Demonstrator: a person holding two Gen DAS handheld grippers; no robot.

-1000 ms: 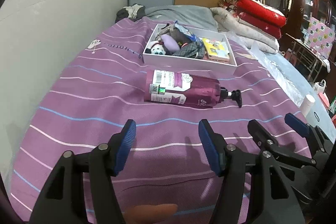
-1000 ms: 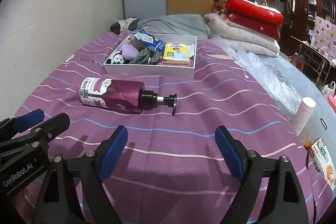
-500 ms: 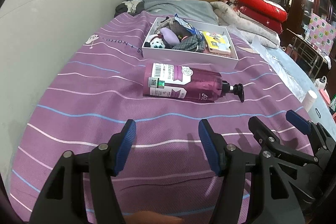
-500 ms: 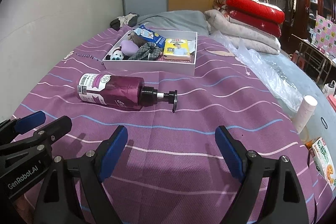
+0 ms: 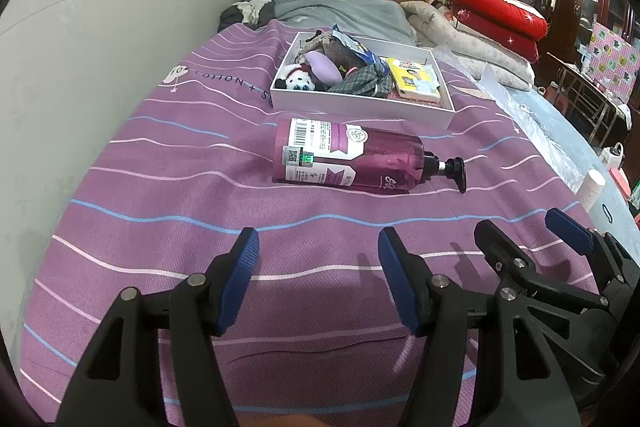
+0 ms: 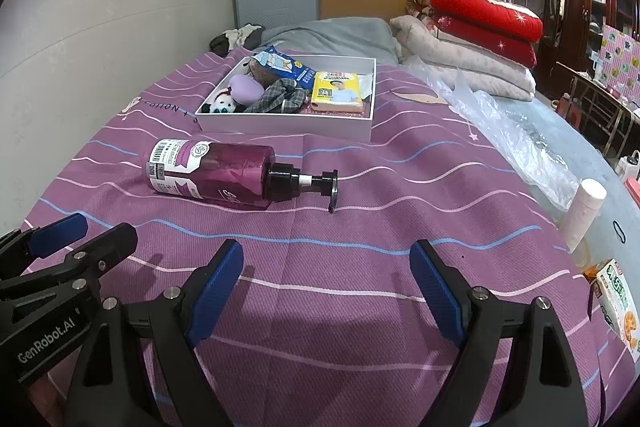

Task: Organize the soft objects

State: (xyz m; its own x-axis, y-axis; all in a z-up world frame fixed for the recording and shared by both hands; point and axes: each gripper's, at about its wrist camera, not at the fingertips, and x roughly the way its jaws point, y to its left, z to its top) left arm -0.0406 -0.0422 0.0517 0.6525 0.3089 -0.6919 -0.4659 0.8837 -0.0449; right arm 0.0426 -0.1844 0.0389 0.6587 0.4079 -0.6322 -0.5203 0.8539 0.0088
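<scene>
Left wrist view: the left gripper (image 5: pixel 316 267) was held low over the purple bedspread (image 5: pixel 160 211), jaws spread and holding nothing; the right gripper (image 6: pixel 326 279) was likewise parted and empty. Soft things, a plush dog (image 5: pixel 298 81), a lilac pad (image 5: pixel 322 69) and a plaid cloth (image 5: pixel 362 83), were seen lying inside the white box (image 5: pixel 360 107). A pump bottle (image 5: pixel 348 157) was left on its side just before the box. Whether sorting was ending or still pending could not be settled.
</scene>
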